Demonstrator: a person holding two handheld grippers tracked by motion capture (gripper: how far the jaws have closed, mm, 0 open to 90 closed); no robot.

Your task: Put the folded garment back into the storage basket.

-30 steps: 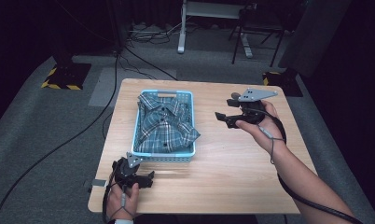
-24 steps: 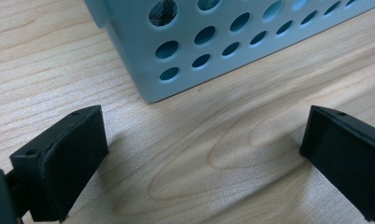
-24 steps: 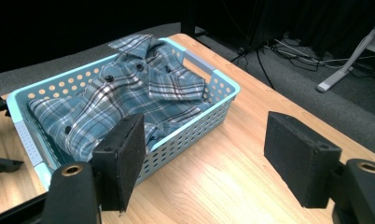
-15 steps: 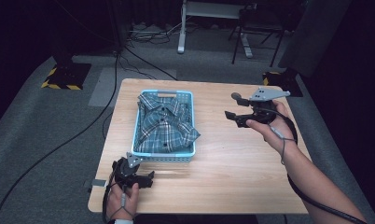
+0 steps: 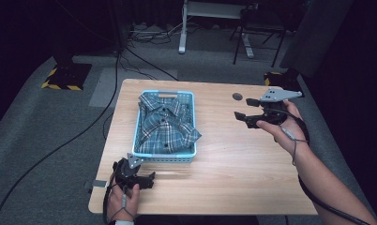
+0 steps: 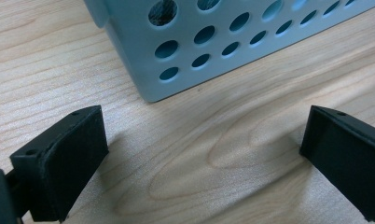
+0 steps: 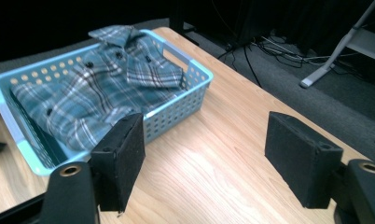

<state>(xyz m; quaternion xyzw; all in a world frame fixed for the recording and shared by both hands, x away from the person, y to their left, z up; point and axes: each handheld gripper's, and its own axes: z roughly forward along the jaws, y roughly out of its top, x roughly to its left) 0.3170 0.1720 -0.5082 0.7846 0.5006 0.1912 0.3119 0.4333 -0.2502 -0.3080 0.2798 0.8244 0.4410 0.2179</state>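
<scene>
A folded blue plaid shirt [image 5: 164, 123] lies in a light blue perforated basket [image 5: 138, 136] on the left half of the wooden table. My left gripper [image 5: 149, 179] rests on the table by the basket's near left corner [image 6: 148, 79]. It is open [image 6: 202, 161], with only bare wood between its jaws. My right gripper [image 5: 243, 108] is held above the table to the right of the basket, pointing toward it. It is open too [image 7: 209, 156], with nothing between the pads. From there I see the shirt [image 7: 97, 86] and the basket rim [image 7: 185, 107].
A small dark round hole [image 5: 237, 96] sits in the table top near the far edge, close to my right gripper. Bare wood [image 5: 233, 173] stretches between the basket and the right edge. Cables and stand legs lie on the floor beyond the table.
My right gripper has drifted to the right, away from the basket, still open. The left gripper, the basket and the shirt have stayed put.
</scene>
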